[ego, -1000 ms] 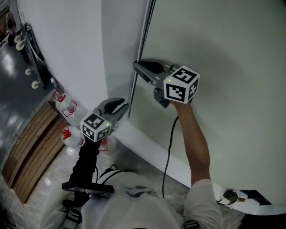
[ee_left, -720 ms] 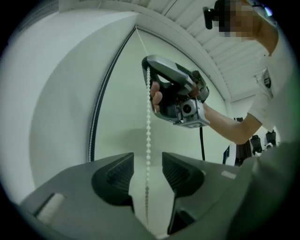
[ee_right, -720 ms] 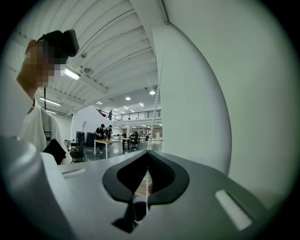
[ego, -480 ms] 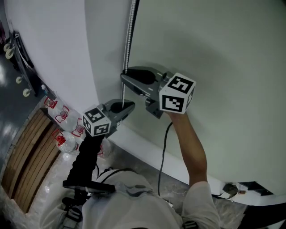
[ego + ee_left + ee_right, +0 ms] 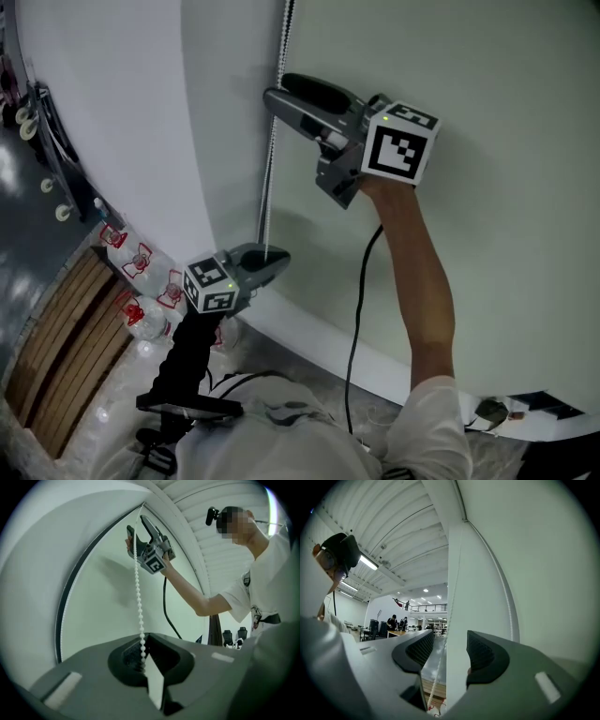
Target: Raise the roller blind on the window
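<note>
The pale green roller blind (image 5: 506,112) fills the window. Its white bead chain (image 5: 271,159) hangs along the blind's left edge. My left gripper (image 5: 270,262) is low on the chain and shut on it; in the left gripper view the beads (image 5: 138,588) run straight up from the closed jaws of the left gripper (image 5: 143,656). Higher up, my right gripper (image 5: 281,94) has its jaws opening. The chain (image 5: 440,667) passes between its pads in the right gripper view without being pressed. The right gripper (image 5: 136,524) also shows from below.
A white wall (image 5: 122,112) borders the window on the left, with a white sill (image 5: 319,328) below. Water bottles with red labels (image 5: 141,262) and a wooden pallet (image 5: 56,356) lie on the floor. A black cable (image 5: 361,309) hangs from the right gripper.
The left gripper has closed on the chain and moved down with it. The right gripper has let go, opened, and moved up along the chain.
</note>
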